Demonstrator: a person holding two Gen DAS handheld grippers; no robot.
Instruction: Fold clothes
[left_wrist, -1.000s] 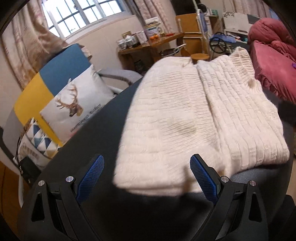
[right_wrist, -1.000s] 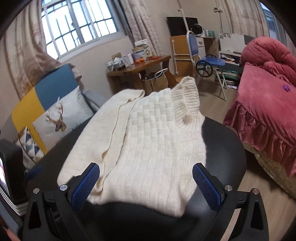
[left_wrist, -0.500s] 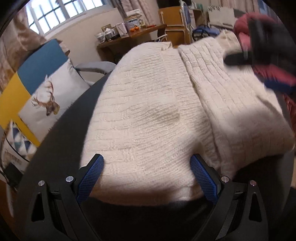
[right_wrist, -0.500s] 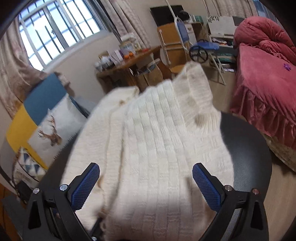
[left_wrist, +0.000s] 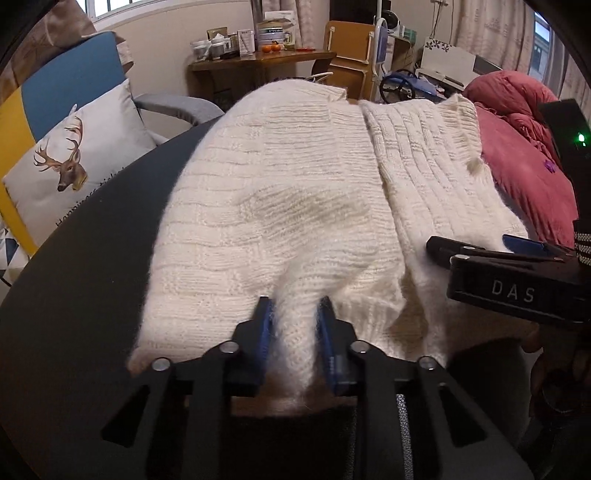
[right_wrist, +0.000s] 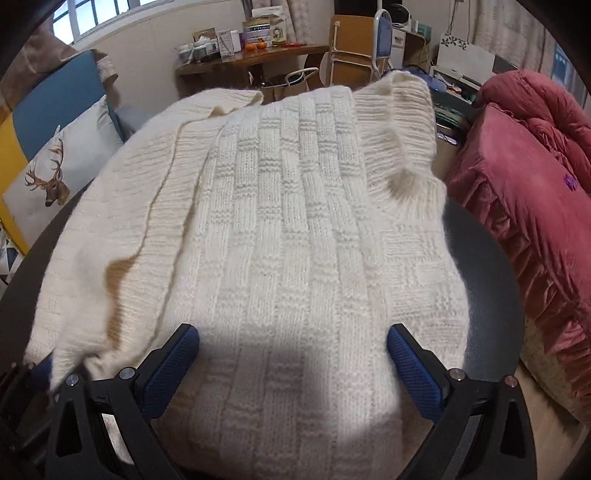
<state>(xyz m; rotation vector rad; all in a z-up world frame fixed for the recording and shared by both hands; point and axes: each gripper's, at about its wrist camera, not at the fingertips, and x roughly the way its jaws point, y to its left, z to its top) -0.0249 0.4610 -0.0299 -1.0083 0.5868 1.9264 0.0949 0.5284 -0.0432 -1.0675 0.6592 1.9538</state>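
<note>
At the near edge of a round dark grey table (left_wrist: 92, 258), the left gripper (left_wrist: 294, 321) has just been closing, and its blue pads now pinch a bunched fold in the near hem of a cream chunky-knit sweater (right_wrist: 295, 240). To its right the right gripper (right_wrist: 291, 365) has its jaws spread wide over the sweater's near edge, pressing on nothing. The sweater lies partly folded across the tabletop, basket-weave blocks on its right half, its ribbed collar standing up at the far right.

Dim window daylight, sharp focus, fisheye-bent dark corners, soft shadows below.
</note>
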